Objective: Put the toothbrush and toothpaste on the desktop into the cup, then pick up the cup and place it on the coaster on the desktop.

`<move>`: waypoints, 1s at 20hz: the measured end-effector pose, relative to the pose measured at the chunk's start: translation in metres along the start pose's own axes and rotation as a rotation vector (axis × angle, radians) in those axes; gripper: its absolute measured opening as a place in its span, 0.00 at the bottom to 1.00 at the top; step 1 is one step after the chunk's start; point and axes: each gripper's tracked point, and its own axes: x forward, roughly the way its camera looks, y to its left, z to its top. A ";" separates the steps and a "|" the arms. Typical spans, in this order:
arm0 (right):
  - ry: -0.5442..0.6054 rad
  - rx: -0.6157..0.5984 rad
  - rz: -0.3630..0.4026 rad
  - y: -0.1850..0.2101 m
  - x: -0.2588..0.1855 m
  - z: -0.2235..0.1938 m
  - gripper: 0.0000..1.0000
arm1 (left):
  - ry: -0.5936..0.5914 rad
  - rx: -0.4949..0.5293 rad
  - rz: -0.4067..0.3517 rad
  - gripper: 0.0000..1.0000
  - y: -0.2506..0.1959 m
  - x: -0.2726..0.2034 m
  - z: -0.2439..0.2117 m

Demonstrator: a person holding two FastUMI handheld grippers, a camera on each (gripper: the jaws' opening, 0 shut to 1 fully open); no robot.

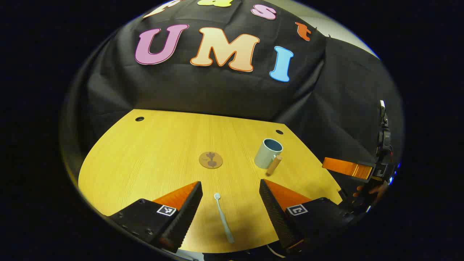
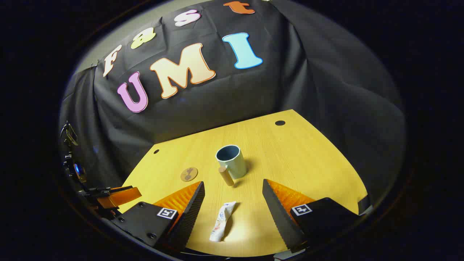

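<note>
In the left gripper view a pale toothbrush [image 1: 223, 216] lies flat on the wooden desktop [image 1: 159, 145], between the spread fingers of my left gripper [image 1: 230, 195], which is open and above it. Beyond it lie a round brown coaster [image 1: 211, 160] and a pale blue-grey cup [image 1: 268, 153] with a wooden handle. In the right gripper view a white toothpaste tube [image 2: 222, 221] lies between the fingers of my right gripper [image 2: 233, 197], open above it. The cup [image 2: 231, 161] stands upright and empty just past it, with the coaster [image 2: 189, 174] to its left.
Small round holes [image 1: 139, 119] sit near the desktop's far corners. Black cloth walls close the booth behind and at the sides. The right gripper [image 1: 348, 168] shows at the right edge of the left gripper view, and the left gripper [image 2: 116, 195] at the left of the right gripper view.
</note>
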 end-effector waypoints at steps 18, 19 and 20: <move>0.146 -0.043 -0.070 0.033 0.006 -0.056 0.94 | -0.007 -0.093 -0.001 0.94 0.056 0.001 -0.004; 0.168 -0.056 -0.073 0.033 0.009 -0.060 0.94 | -0.007 -0.095 0.003 0.94 0.059 0.000 -0.004; 0.193 -0.067 -0.075 0.034 0.011 -0.066 0.94 | -0.006 -0.096 0.004 0.94 0.061 0.000 -0.005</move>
